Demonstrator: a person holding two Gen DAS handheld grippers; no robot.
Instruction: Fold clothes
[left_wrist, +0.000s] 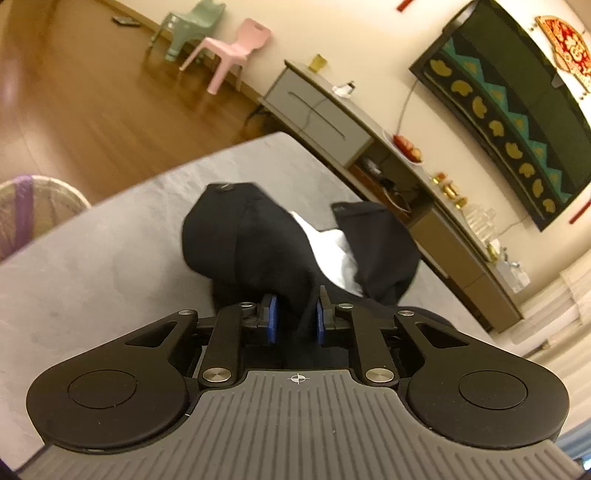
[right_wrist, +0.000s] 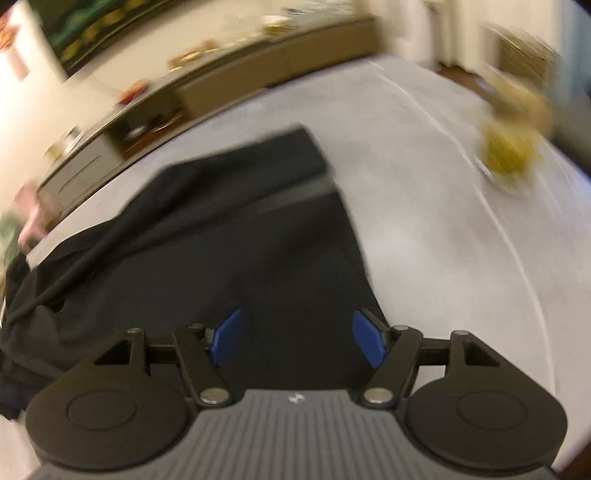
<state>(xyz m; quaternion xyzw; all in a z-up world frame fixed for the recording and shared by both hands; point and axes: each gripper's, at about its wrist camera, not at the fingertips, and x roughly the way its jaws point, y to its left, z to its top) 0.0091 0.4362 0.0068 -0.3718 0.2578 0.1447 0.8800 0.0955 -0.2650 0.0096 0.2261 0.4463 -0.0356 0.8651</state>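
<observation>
The garment (left_wrist: 258, 240) lies on the surface (left_wrist: 92, 266), a blurred object, perhaps a bowl (right_wrist: 509, 158), to its right.

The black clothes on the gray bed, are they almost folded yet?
Not yet. Nothing looks neatly folded: the black garment is bunched up on the gray bed, white lining showing. In hand: the left gripper is pinching a fold of it. The right gripper hovers open over flatter black cloth. Left to do: smoothing and all the folding.
</observation>
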